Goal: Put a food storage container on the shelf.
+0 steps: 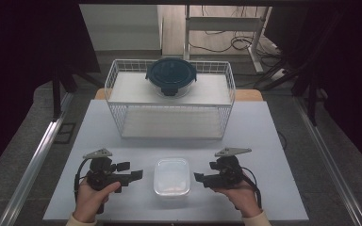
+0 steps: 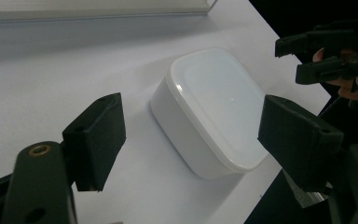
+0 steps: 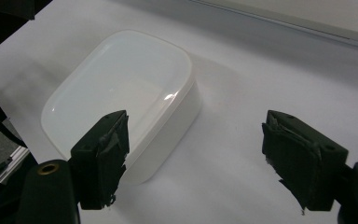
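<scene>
A white rounded-rectangle container (image 1: 172, 176) with its lid on sits near the front edge of the white table (image 1: 264, 136), between my two grippers. My left gripper (image 1: 131, 171) is held just left of it, jaws open and pointing at it, with nothing between them. My right gripper (image 1: 203, 173) is held just right of it, also open and holding nothing. In the left gripper view the container (image 2: 214, 107) lies ahead of the open gripper (image 2: 196, 135), with the right gripper (image 2: 307, 56) beyond it. In the right gripper view the container (image 3: 121, 93) lies ahead left of the open gripper (image 3: 203, 154).
A white wire basket (image 1: 122, 63) stands at the back of the table with a shelf inside. A round glass container with a dark clip lid (image 1: 171, 75) rests on its top level. Dark floor and metal rails flank the table.
</scene>
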A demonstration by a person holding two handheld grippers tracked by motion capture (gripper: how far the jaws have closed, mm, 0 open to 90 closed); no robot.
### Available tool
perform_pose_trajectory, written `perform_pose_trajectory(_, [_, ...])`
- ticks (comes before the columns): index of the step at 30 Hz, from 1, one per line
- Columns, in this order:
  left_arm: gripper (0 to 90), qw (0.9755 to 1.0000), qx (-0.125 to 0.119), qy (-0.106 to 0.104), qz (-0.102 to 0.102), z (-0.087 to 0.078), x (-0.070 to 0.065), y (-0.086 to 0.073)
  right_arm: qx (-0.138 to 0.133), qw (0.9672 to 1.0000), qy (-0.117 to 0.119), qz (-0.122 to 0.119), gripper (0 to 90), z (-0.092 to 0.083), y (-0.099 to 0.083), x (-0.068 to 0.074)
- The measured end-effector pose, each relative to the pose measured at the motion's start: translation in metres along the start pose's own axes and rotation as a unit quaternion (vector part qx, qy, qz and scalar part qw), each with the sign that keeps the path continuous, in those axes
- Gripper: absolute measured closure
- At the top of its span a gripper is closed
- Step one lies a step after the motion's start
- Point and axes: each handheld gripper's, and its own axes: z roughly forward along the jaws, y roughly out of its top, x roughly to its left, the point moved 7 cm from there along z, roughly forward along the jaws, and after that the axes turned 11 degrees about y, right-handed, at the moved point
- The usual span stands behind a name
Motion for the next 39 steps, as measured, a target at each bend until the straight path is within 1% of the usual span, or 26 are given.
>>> perform_pose_trajectory(1, [22.7,1.0,-0.001,-0.002,-0.004,0.001,0.0,0.0,0.0,1.0,0.005,0.002,22.5,0.0,-0.001,0.0])
perform_pose_trajectory(4, [22.7,1.0,0.001,0.0,-0.006,0.003,0.002,-0.001,-0.003,1.0,0.008,0.003,22.4,0.001,-0.001,0.001])
perform_pose_trajectory(6, [23.2,1.0,0.003,0.002,-0.009,0.006,0.003,-0.003,-0.007,0.9998,0.017,0.01,22.4,0.002,-0.001,0.002])
perform_pose_trajectory(7, [23.3,1.0,0.003,0.002,-0.009,0.006,0.003,-0.003,-0.007,0.9998,0.017,0.01,22.4,0.002,-0.001,0.002])
perform_pose_trajectory(8, [23.7,0.9999,0.006,0.002,-0.01,0.008,0.004,-0.004,-0.009,0.9996,0.023,0.013,22.5,0.003,-0.001,0.003])
perform_pose_trajectory(13, [24.7,0.9998,0.01,0.007,-0.017,0.012,0.005,-0.006,-0.006,0.9991,0.035,0.021,23.5,0.008,-0.003,0.006])
perform_pose_trajectory(16, [26.4,0.9995,0.014,0.0,-0.028,0.016,0.004,-0.008,0.002,0.9988,0.043,0.022,24.8,0.014,-0.005,0.009])
perform_pose_trajectory(17, [26.5,0.9995,0.014,0.0,-0.028,0.016,0.004,-0.008,0.002,0.9988,0.043,0.022,24.8,0.014,-0.005,0.009])
perform_pose_trajectory(21, [26.8,0.9988,0.025,-0.009,-0.042,0.023,0.005,-0.011,0.004,0.9986,0.049,0.02,26.0,0.018,-0.006,0.011])
perform_pose_trajectory(23, [27.1,0.9983,0.03,-0.012,-0.048,0.026,0.005,-0.013,0.005,0.9983,0.054,0.023,26.7,0.02,-0.007,0.011])
perform_pose_trajectory(24, [27.5,0.998,0.032,-0.018,-0.053,0.029,0.003,-0.014,0.005,0.9981,0.056,0.024,27.1,0.022,-0.007,0.011])
perform_pose_trajectory(25, [27.6,0.998,0.032,-0.018,-0.053,0.029,0.003,-0.014,0.005,0.9981,0.056,0.024,27.1,0.022,-0.007,0.011])
perform_pose_trajectory(28, [27.6,0.9973,0.037,-0.028,-0.057,0.033,-0.002,-0.014,0.007,0.9977,0.062,0.026,28.1,0.024,-0.007,0.013])
perform_pose_trajectory(30, [28.1,0.9969,0.041,-0.033,-0.058,0.036,-0.005,-0.015,0.007,0.9972,0.069,0.028,29.1,0.026,-0.008,0.014])
perform_pose_trajectory(32, [29.2,0.9964,0.048,-0.038,-0.058,0.041,-0.008,-0.017,0.005,0.9968,0.072,0.033,30.2,0.027,-0.008,0.015])
perform_pose_trajectory(35, [30.5,0.9953,0.056,-0.047,-0.064,0.048,-0.009,-0.02,0.001,0.9955,0.081,0.049,32.5,0.03,-0.008,0.014])
perform_pose_trajectory(37, [32.1,0.994,0.058,-0.054,-0.076,0.051,-0.008,-0.02,-0.006,0.993,0.097,0.068,33.9,0.031,-0.007,0.014])
perform_pose_trajectory(39, [32.9,0.9929,0.059,-0.059,-0.084,0.053,-0.007,-0.021,-0.009,0.9925,0.096,0.075,35.0,0.032,-0.008,0.013])
